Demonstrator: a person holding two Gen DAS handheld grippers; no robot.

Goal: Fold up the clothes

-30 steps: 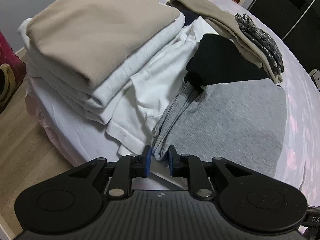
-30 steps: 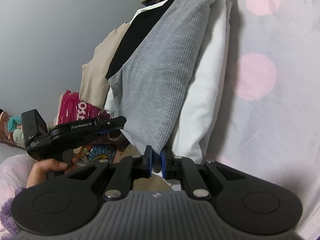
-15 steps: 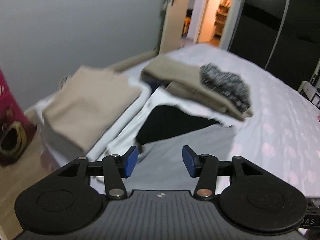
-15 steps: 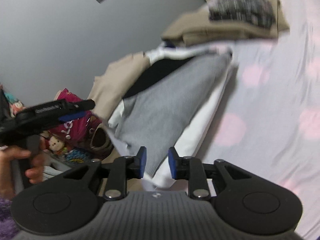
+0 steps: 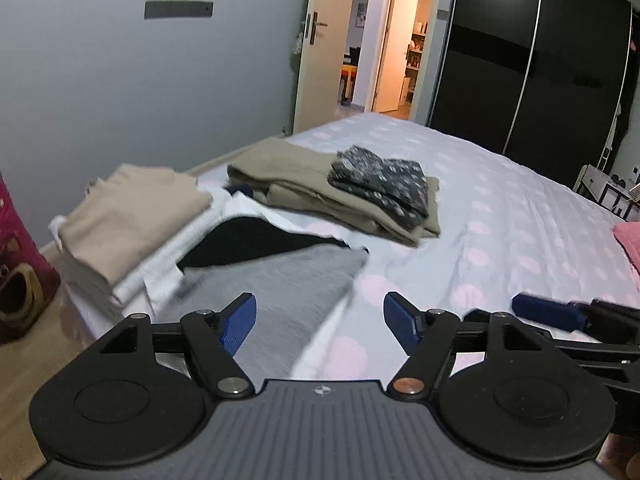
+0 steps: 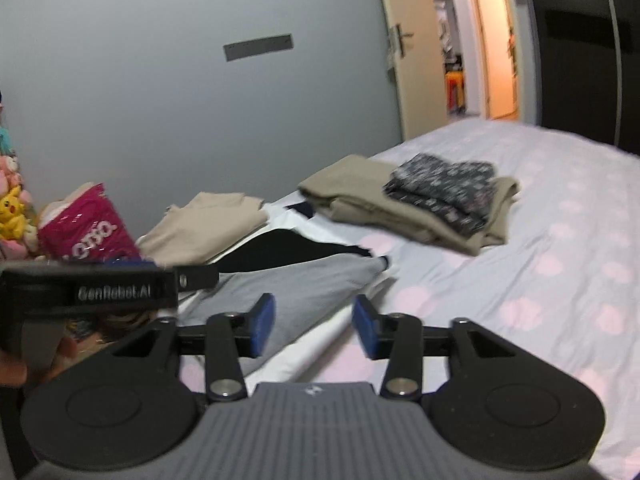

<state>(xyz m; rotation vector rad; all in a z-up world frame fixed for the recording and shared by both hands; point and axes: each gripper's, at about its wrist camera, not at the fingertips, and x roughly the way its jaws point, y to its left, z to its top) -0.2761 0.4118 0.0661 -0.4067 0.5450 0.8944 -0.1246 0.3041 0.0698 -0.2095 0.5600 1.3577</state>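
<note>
On the bed [image 5: 500,216] we count three heaps of folded clothes, the grey top [image 5: 280,284] nearest. Our two grippers, left gripper [image 5: 320,322] and right gripper [image 6: 314,324], hang above it, jaws opening, nothing between them, touching no cloth.

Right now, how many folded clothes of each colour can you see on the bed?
Beige: 2, one top, one piece
White: 1
Black: 1
Grey: 1
Dark patterned: 1
Total: 6
</note>
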